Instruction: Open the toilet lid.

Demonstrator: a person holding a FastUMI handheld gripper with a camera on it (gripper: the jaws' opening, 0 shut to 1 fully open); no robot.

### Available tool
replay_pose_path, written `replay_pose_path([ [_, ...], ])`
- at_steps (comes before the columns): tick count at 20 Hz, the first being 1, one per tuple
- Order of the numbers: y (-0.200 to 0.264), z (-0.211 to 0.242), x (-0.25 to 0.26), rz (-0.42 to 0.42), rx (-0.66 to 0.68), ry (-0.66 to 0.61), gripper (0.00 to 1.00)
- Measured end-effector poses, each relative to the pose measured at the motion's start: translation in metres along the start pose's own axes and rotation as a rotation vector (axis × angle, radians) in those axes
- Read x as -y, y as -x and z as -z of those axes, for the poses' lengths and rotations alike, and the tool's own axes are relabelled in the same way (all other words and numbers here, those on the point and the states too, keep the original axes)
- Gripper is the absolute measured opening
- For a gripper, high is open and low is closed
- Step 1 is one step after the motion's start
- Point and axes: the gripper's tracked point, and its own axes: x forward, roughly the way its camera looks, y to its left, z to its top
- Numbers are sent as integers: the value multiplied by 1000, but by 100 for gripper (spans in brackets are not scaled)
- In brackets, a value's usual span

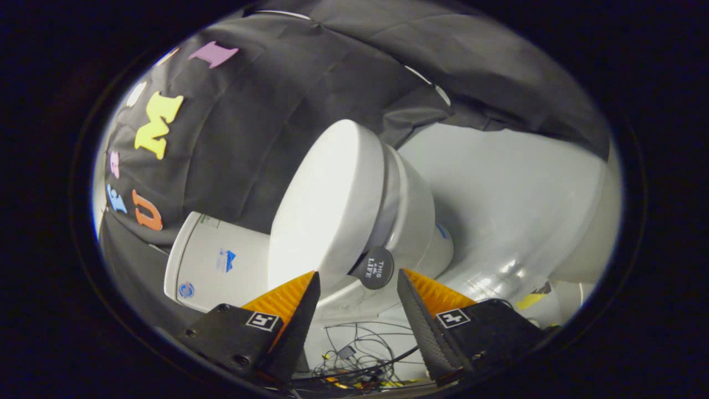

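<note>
Gripper [357, 282] spread wide, holding nothing, orange-faced fingers [285, 296] apart on either side of a gap. Just ahead of the fingertips, slightly nearer the right one, a round black knob [375, 268] with white print, fixed by a short stem at the rim of the toilet lid [327, 199]. Lid white, closed down on the seat [390, 194], whole toilet seen tilted steeply in the skewed view. Bowl [418, 221] beyond the knob, behind the lid. White tank [213, 263] beside the lid, past the left finger, with small stickers on its face. Glossy white floor [509, 199] stretching beyond the right finger. Tangle of dark cables [360, 346] low between the fingers, beneath the lid's near edge. Black cloth wall [266, 122] draped behind toilet and tank.
</note>
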Motion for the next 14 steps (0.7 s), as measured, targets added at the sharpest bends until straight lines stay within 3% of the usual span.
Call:
replay_pose_path([
  [5, -13, -7, 10, -9, -5, -77, 68],
  [10, -16, -11, 9, -42, -14, -117, 57],
  [14, -22, -10, 11, -35, -16, -118, 43],
])
